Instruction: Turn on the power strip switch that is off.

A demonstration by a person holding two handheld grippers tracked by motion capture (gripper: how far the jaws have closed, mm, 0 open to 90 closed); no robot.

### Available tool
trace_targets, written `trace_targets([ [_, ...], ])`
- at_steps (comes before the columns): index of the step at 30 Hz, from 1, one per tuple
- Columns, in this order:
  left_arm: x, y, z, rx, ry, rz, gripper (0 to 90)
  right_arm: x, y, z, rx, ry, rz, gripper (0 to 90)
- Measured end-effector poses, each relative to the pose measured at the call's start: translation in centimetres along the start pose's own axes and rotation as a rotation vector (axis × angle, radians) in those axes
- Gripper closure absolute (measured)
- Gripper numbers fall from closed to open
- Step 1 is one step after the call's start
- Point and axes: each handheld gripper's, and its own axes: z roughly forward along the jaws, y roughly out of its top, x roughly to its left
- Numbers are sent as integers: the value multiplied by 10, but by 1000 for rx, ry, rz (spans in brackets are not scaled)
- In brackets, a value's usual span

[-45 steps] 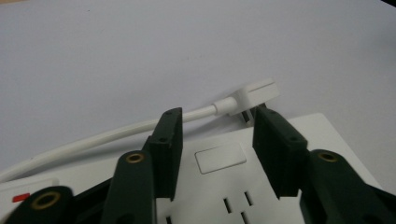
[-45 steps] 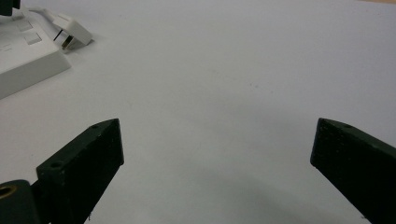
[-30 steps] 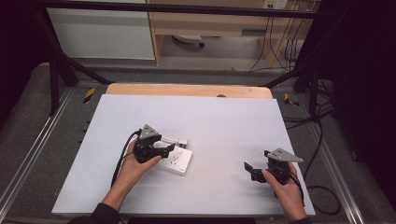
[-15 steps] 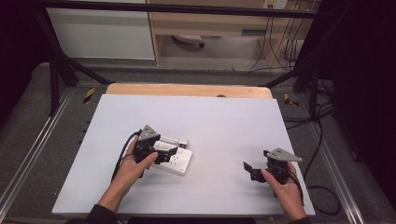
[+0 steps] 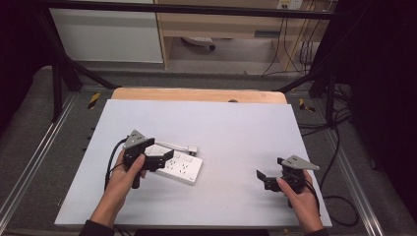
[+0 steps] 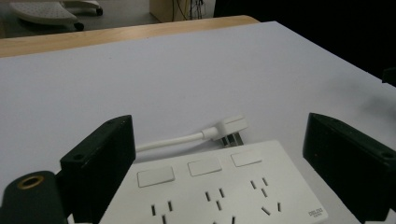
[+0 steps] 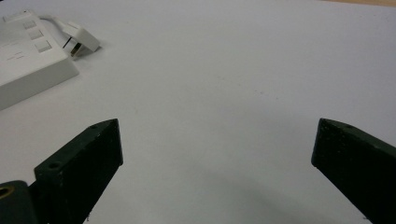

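Power strip [image 6: 219, 191] between wide-open left fingers [image 6: 100, 163].

Power strip [image 6: 219, 191] cut off; brand mark perhaps illegible.

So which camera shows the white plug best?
The left gripper view: the plug lies close and sharp past the power strip, prongs and cord visible. The right gripper view shows it small in a corner; the high view shows a tiny shape.
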Motion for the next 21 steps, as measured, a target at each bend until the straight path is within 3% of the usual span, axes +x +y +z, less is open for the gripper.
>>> trace_targets([
  [21, 18, -21, -66, -88, 55, -38, 88, -1, -1, -1, -1, -5, 7, 24],
])
